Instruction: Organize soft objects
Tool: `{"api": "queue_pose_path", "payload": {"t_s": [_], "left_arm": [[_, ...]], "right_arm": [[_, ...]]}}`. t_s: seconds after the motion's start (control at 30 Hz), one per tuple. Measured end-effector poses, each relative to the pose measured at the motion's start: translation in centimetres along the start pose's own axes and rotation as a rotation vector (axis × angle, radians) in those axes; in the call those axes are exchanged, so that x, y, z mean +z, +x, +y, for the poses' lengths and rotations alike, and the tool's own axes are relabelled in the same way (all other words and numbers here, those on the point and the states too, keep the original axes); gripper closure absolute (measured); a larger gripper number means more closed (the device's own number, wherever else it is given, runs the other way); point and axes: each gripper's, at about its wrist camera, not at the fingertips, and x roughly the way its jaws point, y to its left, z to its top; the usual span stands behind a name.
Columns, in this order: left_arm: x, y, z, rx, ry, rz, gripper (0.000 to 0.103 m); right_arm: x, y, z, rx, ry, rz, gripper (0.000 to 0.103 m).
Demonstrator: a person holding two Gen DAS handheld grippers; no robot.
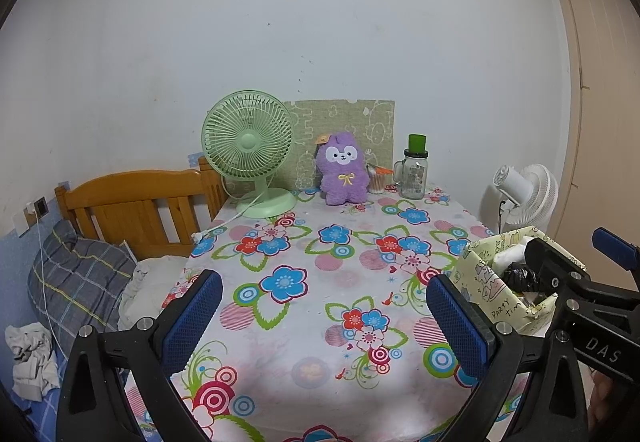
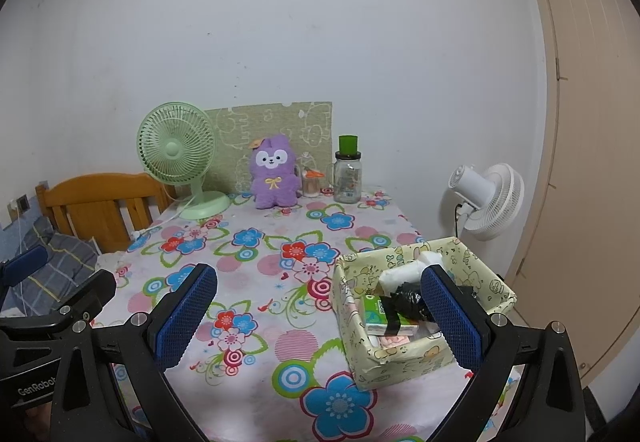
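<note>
Both the left tongs [image 1: 324,316] and the right tongs [image 2: 318,312] hang wide and empty over the flowered table [image 1: 320,242], the purple plush toy [image 1: 343,174] upright at its far edge (beside a green fan [image 1: 250,154]), well apart from the paper box [image 2: 420,302] at the right.

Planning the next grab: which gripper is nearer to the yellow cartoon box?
Right. The right gripper has its outer finger directly in front of the yellow cartoon box; the left gripper sits over bare tablecloth, with the box off to its right.
</note>
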Motion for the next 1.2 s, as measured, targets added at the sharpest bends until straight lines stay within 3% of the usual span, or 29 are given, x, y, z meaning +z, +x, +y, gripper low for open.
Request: {"api": "queue_pose_path", "payload": {"t_s": [1.2], "left_arm": [[-0.21, 0.44, -0.03, 0.007, 0.003, 0.006, 0.0]], "right_arm": [[0.19, -0.17, -0.38, -0.002, 0.004, -0.009, 0.0]]}}
